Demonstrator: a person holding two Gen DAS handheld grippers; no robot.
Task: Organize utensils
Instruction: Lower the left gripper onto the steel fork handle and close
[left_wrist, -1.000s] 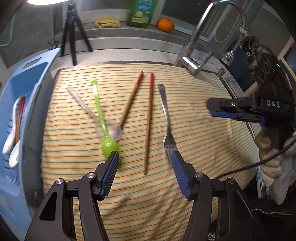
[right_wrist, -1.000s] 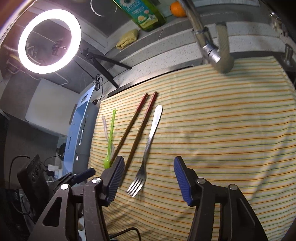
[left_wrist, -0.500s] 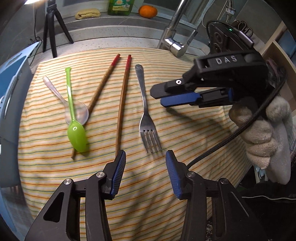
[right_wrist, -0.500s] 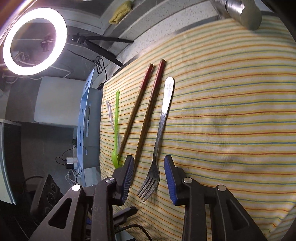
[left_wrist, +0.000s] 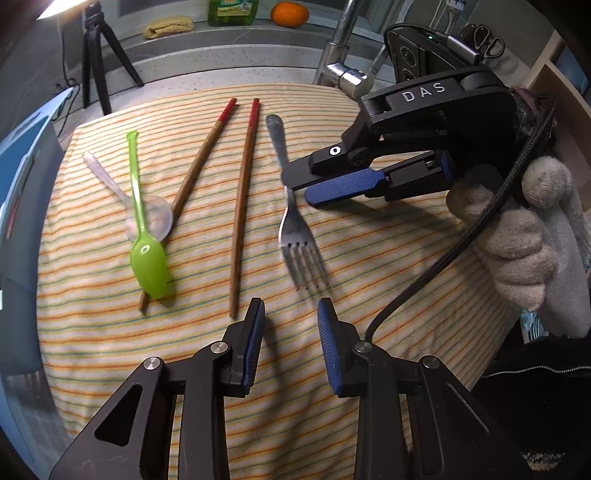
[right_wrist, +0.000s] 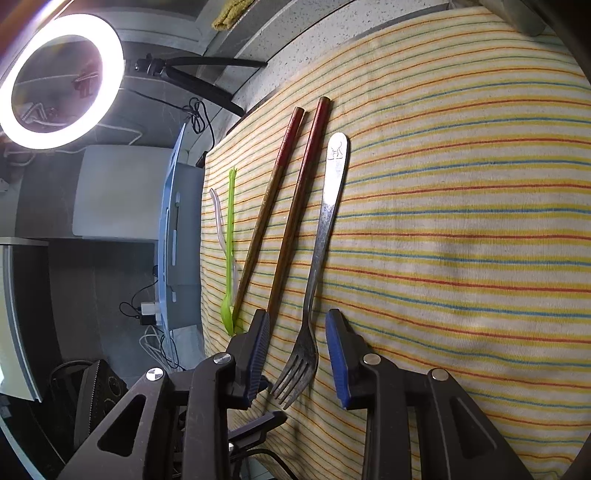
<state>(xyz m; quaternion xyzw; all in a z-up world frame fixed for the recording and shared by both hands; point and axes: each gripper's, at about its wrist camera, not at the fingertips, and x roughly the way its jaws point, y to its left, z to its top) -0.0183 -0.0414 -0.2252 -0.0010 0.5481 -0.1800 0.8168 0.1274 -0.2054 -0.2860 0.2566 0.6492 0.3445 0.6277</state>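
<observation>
**Kitchen counter, striped cloth, utensils laid out**

Grey speckled counter and ledge behind; a cloth with thin yellow, orange, green and blue stripes covers the work area. Chrome tap at the back, a ring light to the side, an orange and a green bottle on the ledge.

On the cloth, left to right: clear plastic spoon, glossy green spoon lying across it, two wooden chopsticks with red ends, steel fork with a stamped handle.

Right gripper, marked "DAS": blue ribbed pads apart, straddling the fork's neck, not touching it. Left gripper: jaws apart, empty, just short of the fork's tines.
</observation>
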